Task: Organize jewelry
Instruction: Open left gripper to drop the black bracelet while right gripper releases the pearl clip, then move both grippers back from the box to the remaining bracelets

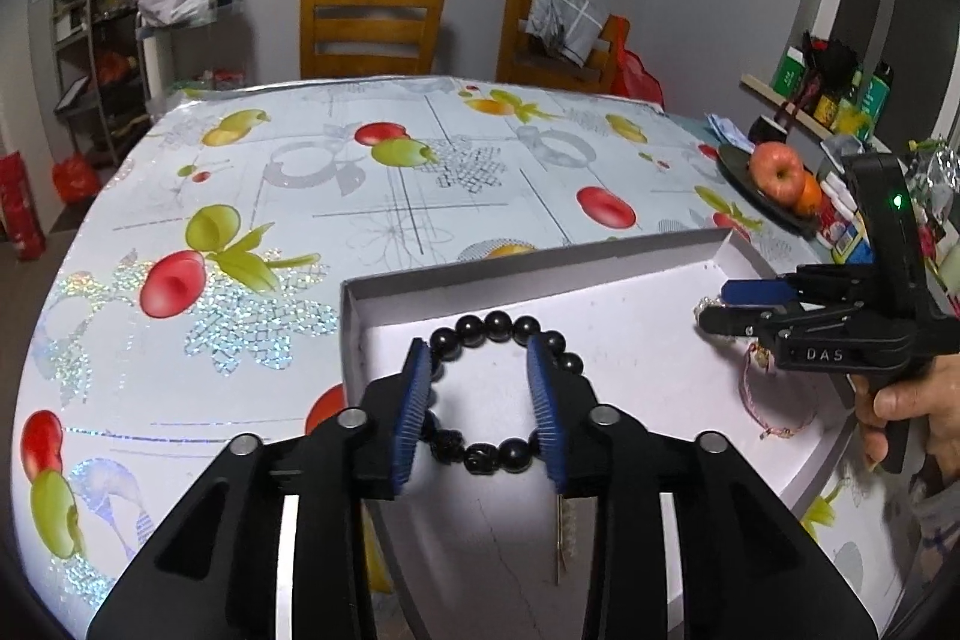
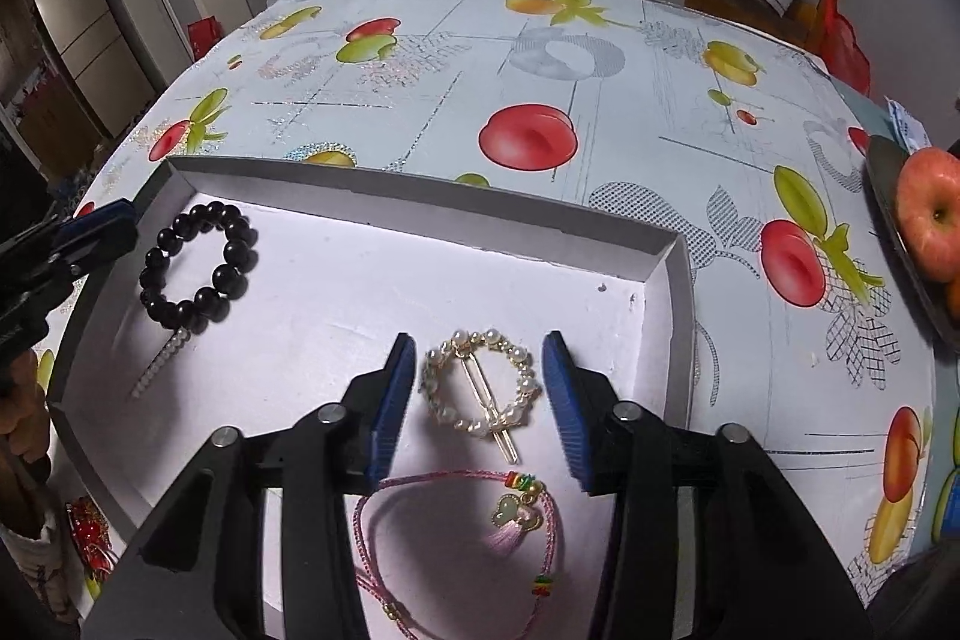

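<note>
A shallow white box [image 1: 600,259] [image 2: 420,196] lies on the fruit-print table. A black bead bracelet [image 1: 501,325] [image 2: 231,250] lies in its left part, with a pearl hair pin [image 2: 159,364] [image 1: 564,532] just beside it. My left gripper [image 1: 480,415] hangs open over the bracelet, its fingers on either side and apart from it. A round pearl hair clip [image 2: 480,382] and a pink cord bracelet [image 2: 456,538] [image 1: 774,412] lie in the right part. My right gripper [image 2: 480,400] is open over the pearl clip; it also shows in the left wrist view [image 1: 714,307].
A dark plate [image 1: 756,196] [image 2: 894,220] with an apple [image 1: 777,169] and an orange stands at the table's right edge, near bottles and small items. Two wooden chairs [image 1: 372,22] stand behind the table. Red beads [image 2: 90,532] lie outside the box at lower left.
</note>
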The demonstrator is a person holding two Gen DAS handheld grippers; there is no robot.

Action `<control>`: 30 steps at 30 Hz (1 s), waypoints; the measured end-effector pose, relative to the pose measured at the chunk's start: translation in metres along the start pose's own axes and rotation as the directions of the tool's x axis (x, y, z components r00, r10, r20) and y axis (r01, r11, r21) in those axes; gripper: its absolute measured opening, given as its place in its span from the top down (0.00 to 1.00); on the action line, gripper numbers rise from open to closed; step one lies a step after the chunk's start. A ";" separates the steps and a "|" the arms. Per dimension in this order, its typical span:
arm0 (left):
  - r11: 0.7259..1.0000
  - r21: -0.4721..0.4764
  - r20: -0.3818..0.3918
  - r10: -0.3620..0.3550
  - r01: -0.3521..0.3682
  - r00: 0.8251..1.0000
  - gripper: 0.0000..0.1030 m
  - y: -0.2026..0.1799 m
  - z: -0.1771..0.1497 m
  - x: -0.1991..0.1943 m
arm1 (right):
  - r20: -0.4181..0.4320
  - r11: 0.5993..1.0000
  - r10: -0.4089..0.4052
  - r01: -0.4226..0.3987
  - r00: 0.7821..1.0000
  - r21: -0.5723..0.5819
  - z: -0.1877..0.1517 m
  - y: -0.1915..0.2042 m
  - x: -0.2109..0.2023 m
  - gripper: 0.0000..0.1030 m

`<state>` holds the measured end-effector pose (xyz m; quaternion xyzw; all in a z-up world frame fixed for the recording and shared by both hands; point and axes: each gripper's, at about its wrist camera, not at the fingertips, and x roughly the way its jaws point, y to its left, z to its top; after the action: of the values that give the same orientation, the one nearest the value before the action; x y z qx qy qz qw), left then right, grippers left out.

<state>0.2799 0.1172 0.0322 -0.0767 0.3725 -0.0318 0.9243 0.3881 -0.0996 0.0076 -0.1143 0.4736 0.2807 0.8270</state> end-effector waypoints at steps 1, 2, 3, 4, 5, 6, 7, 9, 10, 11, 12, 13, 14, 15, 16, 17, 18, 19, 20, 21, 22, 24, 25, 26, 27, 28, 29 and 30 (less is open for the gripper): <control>1.000 -0.006 0.001 0.002 -0.002 1.000 0.54 0.001 0.000 -0.001 | 0.012 1.000 -0.002 0.002 1.000 -0.003 0.000 0.001 -0.002 0.41; 1.000 -0.012 0.003 0.008 -0.008 1.000 0.44 0.002 -0.001 -0.001 | 0.027 1.000 -0.007 0.007 1.000 -0.006 -0.001 0.002 -0.005 0.41; 1.000 -0.012 0.006 0.011 -0.011 1.000 0.40 0.001 -0.001 -0.002 | 0.039 1.000 -0.013 0.013 0.999 -0.011 -0.001 0.003 -0.008 0.41; 1.000 -0.008 0.011 0.015 -0.015 1.000 0.40 0.001 -0.001 -0.003 | 0.049 1.000 -0.014 0.015 0.999 -0.015 -0.002 0.003 -0.010 0.41; 1.000 -0.004 0.015 0.016 -0.016 1.000 0.38 0.000 -0.001 -0.004 | 0.062 1.000 -0.012 0.013 0.998 -0.018 -0.004 0.005 -0.014 0.41; 1.000 -0.001 0.018 0.015 -0.015 1.000 0.36 -0.001 -0.001 -0.006 | 0.080 1.000 -0.006 0.008 0.997 -0.021 -0.007 0.006 -0.019 0.41; 1.000 0.001 0.023 0.016 -0.016 1.000 0.35 -0.002 -0.001 -0.007 | 0.095 1.000 -0.004 0.006 0.995 -0.025 -0.011 0.008 -0.024 0.41; 1.000 0.003 0.037 0.020 -0.020 0.999 0.33 -0.004 -0.001 -0.011 | 0.130 0.999 0.003 0.002 0.991 -0.033 -0.019 0.010 -0.036 0.40; 1.000 0.001 0.047 0.025 -0.025 0.999 0.32 -0.005 -0.001 -0.013 | 0.143 0.999 0.009 -0.005 0.990 -0.034 -0.022 0.011 -0.040 0.40; 1.000 -0.001 0.057 0.028 -0.028 0.998 0.30 -0.006 -0.001 -0.016 | 0.164 0.999 0.021 -0.016 0.986 -0.034 -0.028 0.012 -0.048 0.39; 1.000 0.000 0.063 0.030 -0.030 0.998 0.28 -0.007 -0.001 -0.017 | 0.186 0.999 0.029 -0.023 0.982 -0.031 -0.034 0.013 -0.055 0.36; 1.000 0.001 0.070 0.030 -0.030 0.997 0.28 -0.008 -0.002 -0.019 | 0.203 0.999 0.035 -0.029 0.978 -0.028 -0.040 0.013 -0.061 0.34; 1.000 0.001 0.080 0.030 -0.030 0.996 0.28 -0.009 -0.002 -0.021 | 0.218 0.999 0.041 -0.036 0.975 -0.026 -0.046 0.014 -0.068 0.33; 1.000 -0.001 0.089 0.031 -0.031 0.996 0.28 -0.010 -0.002 -0.022 | 0.231 0.999 0.046 -0.041 0.972 -0.025 -0.054 0.015 -0.074 0.33; 1.000 -0.003 0.094 0.026 -0.026 0.995 0.28 -0.010 -0.003 -0.023 | 0.240 0.999 0.049 -0.044 0.969 -0.026 -0.059 0.016 -0.079 0.33; 1.000 -0.008 0.094 0.016 -0.015 0.995 0.28 -0.010 -0.003 -0.024 | 0.252 0.998 0.055 -0.050 0.966 -0.026 -0.067 0.017 -0.086 0.33; 1.000 -0.013 0.092 0.007 -0.006 0.996 0.27 -0.010 -0.004 -0.026 | 0.258 0.998 0.059 -0.054 0.964 -0.025 -0.073 0.018 -0.090 0.33; 1.000 -0.014 0.089 0.003 -0.002 0.996 0.27 -0.011 -0.006 -0.027 | 0.266 0.998 0.063 -0.058 0.962 -0.027 -0.081 0.020 -0.096 0.32; 1.000 -0.014 0.087 0.001 0.000 0.996 0.27 -0.013 -0.008 -0.030 | 0.270 0.998 0.064 -0.058 0.961 -0.029 -0.087 0.021 -0.100 0.32; 1.000 -0.013 0.086 0.001 0.000 0.996 0.27 -0.014 -0.009 -0.033 | 0.276 0.998 0.067 -0.060 0.959 -0.032 -0.095 0.022 -0.104 0.31; 1.000 -0.006 0.085 0.000 0.000 0.996 0.27 -0.017 -0.012 -0.038 | 0.278 0.997 0.072 -0.065 0.958 -0.031 -0.101 0.024 -0.106 0.30; 1.000 0.010 0.088 0.001 -0.002 0.996 0.27 -0.023 -0.017 -0.048 | 0.283 0.997 0.076 -0.070 0.956 -0.032 -0.114 0.025 -0.111 0.28; 1.000 0.018 0.090 0.001 -0.003 0.996 0.27 -0.025 -0.021 -0.054 | 0.285 0.997 0.076 -0.070 0.955 -0.033 -0.119 0.027 -0.113 0.28; 1.000 0.025 0.096 -0.001 -0.002 0.995 0.27 -0.028 -0.026 -0.062 | 0.288 0.997 0.075 -0.068 0.955 -0.034 -0.124 0.028 -0.115 0.28; 1.000 0.027 0.098 -0.004 0.002 0.995 0.27 -0.029 -0.030 -0.066 | 0.288 0.997 0.075 -0.068 0.955 -0.034 -0.128 0.028 -0.116 0.28; 1.000 0.029 0.100 -0.009 0.006 0.995 0.27 -0.031 -0.035 -0.072 | 0.288 0.997 0.078 -0.072 0.954 -0.031 -0.132 0.028 -0.117 0.28; 0.999 0.032 0.106 -0.014 0.010 0.994 0.27 -0.033 -0.041 -0.080 | 0.290 0.997 0.082 -0.077 0.954 -0.027 -0.137 0.029 -0.118 0.28; 0.999 0.036 0.110 -0.016 0.012 0.994 0.27 -0.035 -0.046 -0.086 | 0.291 0.996 0.084 -0.081 0.953 -0.023 -0.140 0.029 -0.119 0.27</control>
<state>0.1857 0.0870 0.0639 -0.0647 0.3197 -0.0406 0.9444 0.2242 -0.1821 0.0368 -0.0560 0.3494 0.3314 0.8746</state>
